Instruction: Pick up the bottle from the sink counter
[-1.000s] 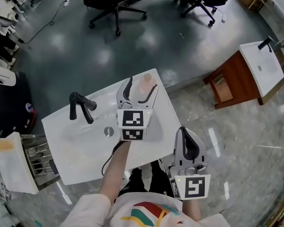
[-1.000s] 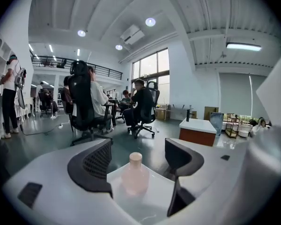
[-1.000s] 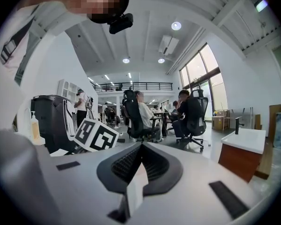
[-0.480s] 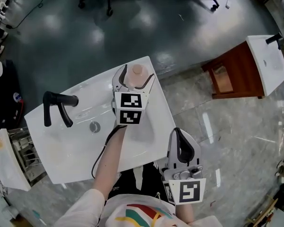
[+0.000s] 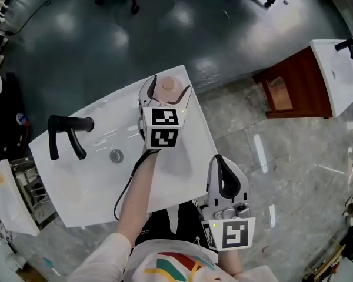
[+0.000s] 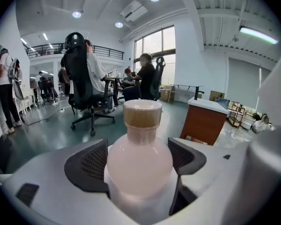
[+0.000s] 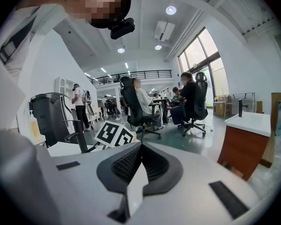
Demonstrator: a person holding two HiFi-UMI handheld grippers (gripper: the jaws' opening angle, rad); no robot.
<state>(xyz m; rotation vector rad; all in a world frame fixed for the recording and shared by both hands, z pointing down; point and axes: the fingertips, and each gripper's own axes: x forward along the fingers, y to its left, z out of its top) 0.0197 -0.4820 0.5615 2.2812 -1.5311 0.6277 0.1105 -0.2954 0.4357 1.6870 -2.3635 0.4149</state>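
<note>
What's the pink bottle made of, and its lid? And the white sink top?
The bottle looks like cloudy pale pink plastic or frosted glass; its matte look leaves that open. Its cap looks like cork or light wood: tan and grainy. The sink counter seems glazed ceramic or similar: smooth, white, with shiny reflections.

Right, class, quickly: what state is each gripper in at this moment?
Left gripper: open, jaws have just been opening wider, with the bottle standing between them, not yet gripped.
Right gripper: shut, nothing between its jaws.
</note>
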